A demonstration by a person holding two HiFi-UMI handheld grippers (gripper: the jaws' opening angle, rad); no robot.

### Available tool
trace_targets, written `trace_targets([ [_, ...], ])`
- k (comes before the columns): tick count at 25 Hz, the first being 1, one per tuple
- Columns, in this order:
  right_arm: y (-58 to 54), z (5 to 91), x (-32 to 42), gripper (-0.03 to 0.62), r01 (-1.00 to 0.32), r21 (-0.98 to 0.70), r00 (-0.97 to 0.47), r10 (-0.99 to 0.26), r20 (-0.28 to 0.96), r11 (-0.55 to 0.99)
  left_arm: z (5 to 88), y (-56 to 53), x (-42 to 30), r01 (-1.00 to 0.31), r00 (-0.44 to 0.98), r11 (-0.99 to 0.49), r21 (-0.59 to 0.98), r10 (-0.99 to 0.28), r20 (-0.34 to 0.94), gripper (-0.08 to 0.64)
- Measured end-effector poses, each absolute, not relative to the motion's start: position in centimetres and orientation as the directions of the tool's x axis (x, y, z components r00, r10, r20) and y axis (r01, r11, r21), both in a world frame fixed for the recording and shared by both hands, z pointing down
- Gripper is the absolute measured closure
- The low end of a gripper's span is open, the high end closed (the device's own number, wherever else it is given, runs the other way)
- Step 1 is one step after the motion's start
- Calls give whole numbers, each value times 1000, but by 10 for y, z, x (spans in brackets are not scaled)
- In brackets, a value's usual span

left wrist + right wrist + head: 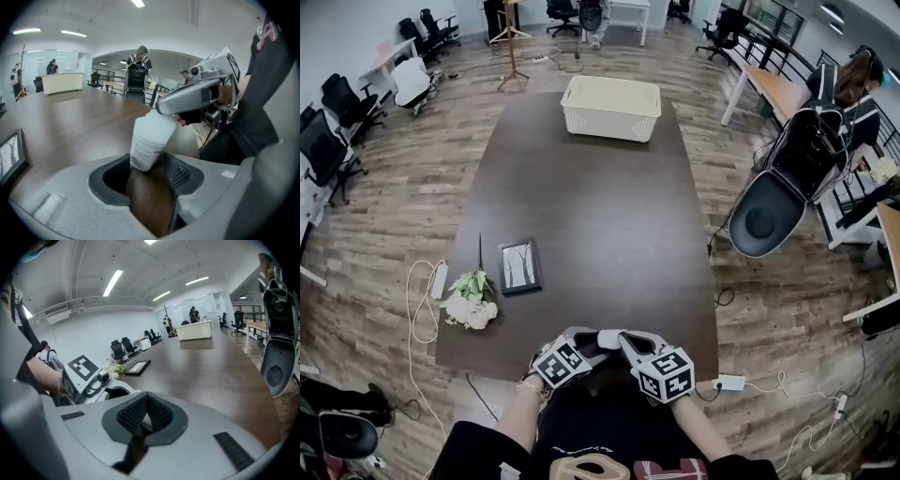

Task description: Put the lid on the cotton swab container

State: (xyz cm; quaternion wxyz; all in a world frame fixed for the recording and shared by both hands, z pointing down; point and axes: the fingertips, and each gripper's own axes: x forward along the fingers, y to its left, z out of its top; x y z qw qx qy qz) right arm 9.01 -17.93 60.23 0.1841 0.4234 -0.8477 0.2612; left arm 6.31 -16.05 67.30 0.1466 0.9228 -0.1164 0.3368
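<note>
Cotton swab container clamped in left gripper's wide jaws; right gripper's narrow jaws pinch its lid.

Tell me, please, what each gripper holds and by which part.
Left gripper holds the white container by its base; right gripper pinches something small and white, probably the lid.

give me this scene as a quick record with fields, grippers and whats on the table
left gripper: closed on the white container, which is tilted
right gripper: closed on a thin white piece, likely the lid, at the container's top
lid seated: cannot tell
table: dark wood
far end: white basket
near left edge: picture frame, flowers
</note>
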Motion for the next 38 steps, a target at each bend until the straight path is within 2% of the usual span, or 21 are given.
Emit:
trace_targets([
  [5,-179,602,93,584,-813,-312,-578,-618,533,491,661,-153,46,-389,773,-882,267,-154,616,339],
  [6,-179,602,93,584,-810,-312,-581,-614,534,496,657,-151,43,-401,780,-873,276,-167,603,355],
  [9,-178,600,92,584,-805,-311,-588,-607,534,506,645,-151,36,-448,773,-863,232,-244,585,465],
  [14,-179,601,92,584,-816,-284,-570,-620,539,504,619,-153,36,-502,793,-833,233,-336,509,491],
  [19,-179,601,92,584,-814,-297,-573,-610,547,499,580,-159,47,-545,799,-816,191,-437,413,551],
  [28,-179,602,92,584,-809,-308,-582,-608,539,501,592,-161,69,-549,785,-811,200,-419,457,552],
  [32,-180,602,93,584,-795,-359,-605,-597,527,489,594,-163,68,-569,778,-793,217,-435,453,554],
  [38,-180,601,93,584,-794,-341,-605,-591,534,504,594,-166,68,-569,789,-783,250,-435,434,552],
])
